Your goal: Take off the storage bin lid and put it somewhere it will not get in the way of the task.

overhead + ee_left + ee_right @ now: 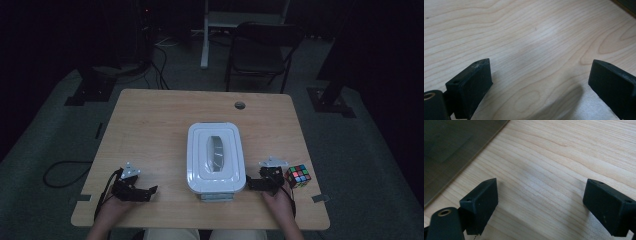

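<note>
The left claw (pixel 150 191) rests low on the near left part of the counter (pixel 150 125), its jaws spread wide with nothing between them; in the left gripper view bare wood grain runs between the two black fingers (pixel 474 85), which cast soft shadows on the surface. The right claw (pixel 250 183) lies on the near right part of the counter, also gaping wide and empty, its tips pointing toward the white lidded box (pixel 216 159) and just beside the box's right near corner. The right gripper view looks across plain wood toward the counter's edge, with its fingers (pixel 482 202) well apart.

The white lidded box sits in the middle of the counter, closer to the person's side, its lid on and a recessed handle in the top. That central spot puts it between the two claws, so either hand can reach a side of it, which looks like the reason for the layout. A colour puzzle cube (pixel 298 176) stands just to the right of the right claw, near the counter's right edge and apart from the box. Both hands (pixel 111 210) hold their tools low and level, seemingly a ready posture ahead of any grasp, since neither claw touches the box or the cube.
</note>
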